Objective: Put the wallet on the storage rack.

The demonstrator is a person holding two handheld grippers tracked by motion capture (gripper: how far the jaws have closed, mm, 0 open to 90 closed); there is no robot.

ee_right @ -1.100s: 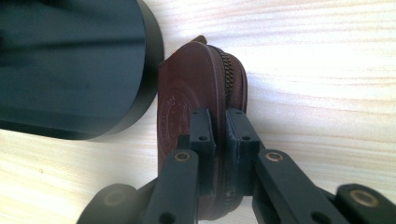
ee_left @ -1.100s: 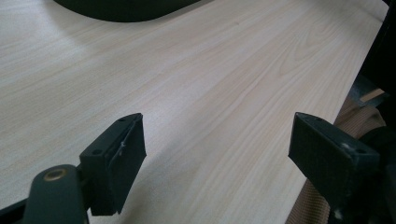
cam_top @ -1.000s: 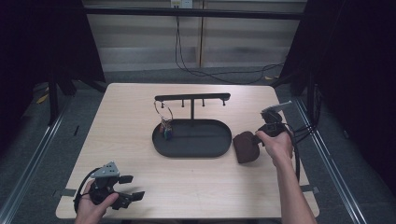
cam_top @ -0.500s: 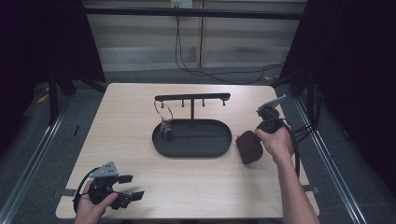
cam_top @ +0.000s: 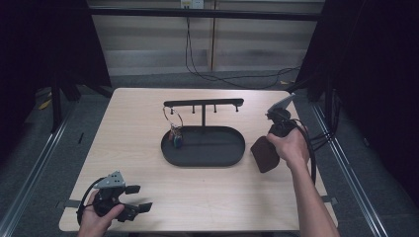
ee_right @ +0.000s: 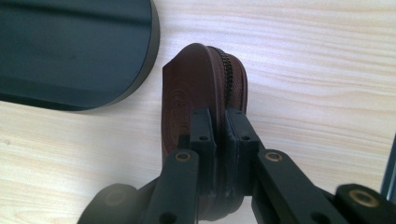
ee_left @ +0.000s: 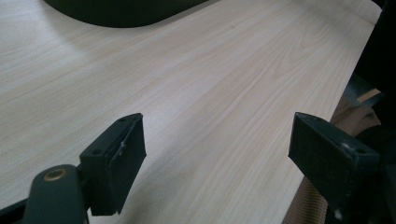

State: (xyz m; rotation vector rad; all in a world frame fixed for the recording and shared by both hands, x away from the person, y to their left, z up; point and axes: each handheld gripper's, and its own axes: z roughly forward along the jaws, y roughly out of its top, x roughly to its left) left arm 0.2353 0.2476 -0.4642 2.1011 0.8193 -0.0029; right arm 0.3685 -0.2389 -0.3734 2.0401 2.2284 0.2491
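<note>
I have the brown pouch (ee_right: pixel 187 98) pinched in my right gripper (ee_right: pixel 219 135), jaws clamped on its zipped edge, and it sits off the right end of the black oval tray (cam_top: pixel 227 153), toward the table's right side. Compared with a second ago, the pouch has turned: it lay flatter and squatter beside the tray then, and half a second ago it was already tipping; now in the high view the pouch (cam_top: pixel 265 154) stands more on edge, its long axis running from near to far with the far end under my right hand (cam_top: pixel 288 146), which has shifted slightly nearer. In the right gripper view the rounded end points away from the jaws and the metal zipper runs along its curved rim; the material looks like smooth dark-brown leather with a faint embossed pattern. The tray is matte black with a raised lip, and a slim black T-shaped rack (cam_top: pixel 203 103) rises from its far side, with a small bunch of coloured items (cam_top: pixel 175 136) hanging at its left end. The table (cam_top: pixel 128 123) is pale wood grain. My left gripper (cam_top: pixel 133 200) has not moved at the near-left corner; its jaws are spread wide with nothing between them, low over the bare tabletop (ee_left: pixel 224 93)
</note>
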